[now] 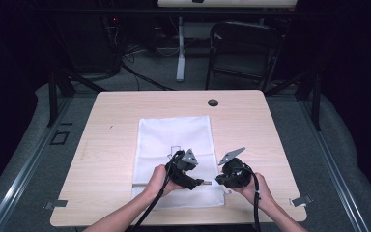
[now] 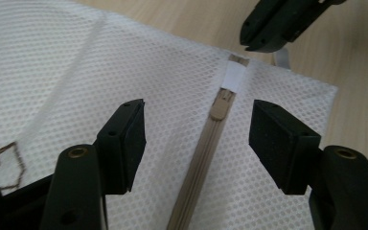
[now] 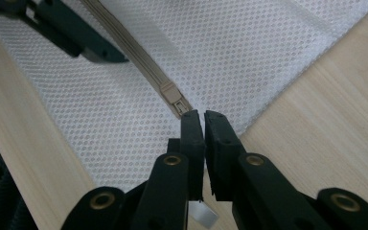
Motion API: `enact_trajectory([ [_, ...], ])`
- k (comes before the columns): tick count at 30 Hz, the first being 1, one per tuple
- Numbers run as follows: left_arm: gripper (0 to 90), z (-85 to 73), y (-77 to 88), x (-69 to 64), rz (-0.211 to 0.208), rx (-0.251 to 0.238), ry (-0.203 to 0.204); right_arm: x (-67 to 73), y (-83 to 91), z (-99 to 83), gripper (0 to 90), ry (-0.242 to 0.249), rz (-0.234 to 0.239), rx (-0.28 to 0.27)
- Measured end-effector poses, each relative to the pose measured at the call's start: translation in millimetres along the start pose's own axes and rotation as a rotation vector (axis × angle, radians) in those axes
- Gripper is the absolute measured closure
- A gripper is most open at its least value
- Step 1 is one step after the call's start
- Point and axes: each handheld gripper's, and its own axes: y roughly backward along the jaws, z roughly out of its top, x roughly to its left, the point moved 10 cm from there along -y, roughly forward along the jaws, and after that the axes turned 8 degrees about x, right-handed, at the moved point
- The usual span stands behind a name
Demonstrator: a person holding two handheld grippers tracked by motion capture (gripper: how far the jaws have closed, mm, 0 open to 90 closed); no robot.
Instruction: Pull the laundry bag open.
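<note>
White mesh laundry bag (image 1: 174, 145) flat at centre of wooden table (image 1: 106, 145). Left gripper (image 2: 196, 129) parted, straddling beige zipper (image 2: 206, 153) without contact. Right gripper (image 3: 203, 120) clenched on white tab by zipper slider (image 3: 172, 93), mid-frame.

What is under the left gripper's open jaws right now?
Under the left gripper lies the white mesh bag, its beige zipper running between the jaws with the slider just ahead. The table beneath the bag is covered there.
</note>
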Motion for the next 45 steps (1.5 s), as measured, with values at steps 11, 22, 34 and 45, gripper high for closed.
enact_trajectory([
  [11, 65.2, 4.9, -24.8, -17.3, -0.049, 0.044, -0.085, -0.6, -14.0, -0.3, 90.0, -0.004, -0.006, 0.031],
  [22, 73.6, 5.3, -38.6, -18.0, -0.035, 0.066, -0.081, -1.9, -22.9, -4.2, 90.0, -0.006, 0.0, 0.064],
  [34, 81.4, 5.1, -39.7, -17.1, -0.036, 0.072, -0.111, -1.9, -28.9, -5.8, 90.0, -0.018, -0.006, 0.055],
  [45, 81.6, 4.3, -38.1, -15.7, -0.038, 0.08, -0.122, -3.9, -28.1, -7.4, 90.0, -0.034, 0.0, 0.076],
])
